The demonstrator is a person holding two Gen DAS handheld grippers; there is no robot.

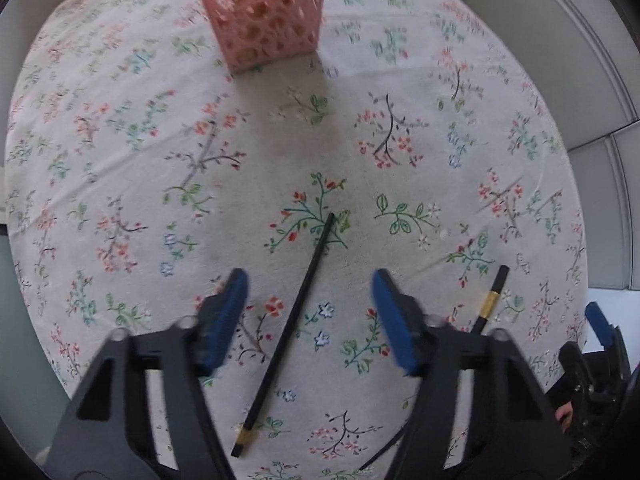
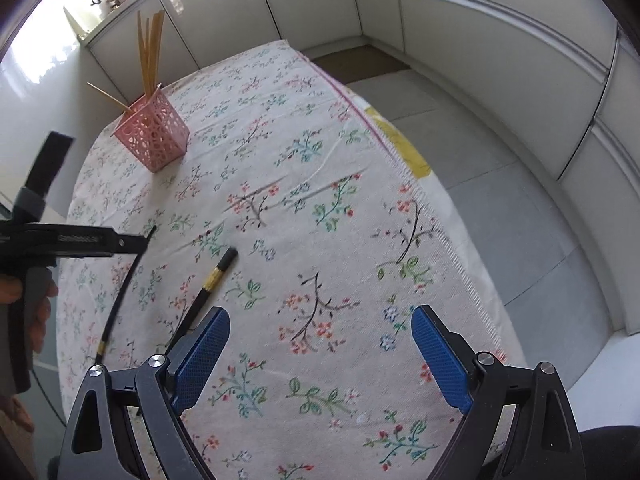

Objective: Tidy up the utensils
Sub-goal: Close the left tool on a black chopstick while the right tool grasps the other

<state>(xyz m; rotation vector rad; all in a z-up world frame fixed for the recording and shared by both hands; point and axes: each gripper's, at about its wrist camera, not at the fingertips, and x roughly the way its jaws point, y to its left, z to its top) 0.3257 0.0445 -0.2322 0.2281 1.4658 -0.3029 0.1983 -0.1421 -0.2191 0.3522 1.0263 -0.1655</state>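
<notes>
Two black chopsticks flat on a floral tabletop, jaws of both grippers empty above them.

Left gripper (image 1: 310,288) aimed straight down, jaws part-open astride the first chopstick (image 1: 288,330), pads not touching it. Second chopstick (image 2: 208,286), gold-banded, just beside the left pad of the right gripper (image 2: 320,354), whose jaws stand wide over bare tablecloth (image 2: 360,240). Pink perforated holder (image 2: 152,138) upright at the far end of the tabletop, well apart from both chopsticks, with pale wooden chopsticks (image 2: 151,50) standing in it. Hand (image 2: 38,308) on the left gripper's handle at the frame edge.
</notes>
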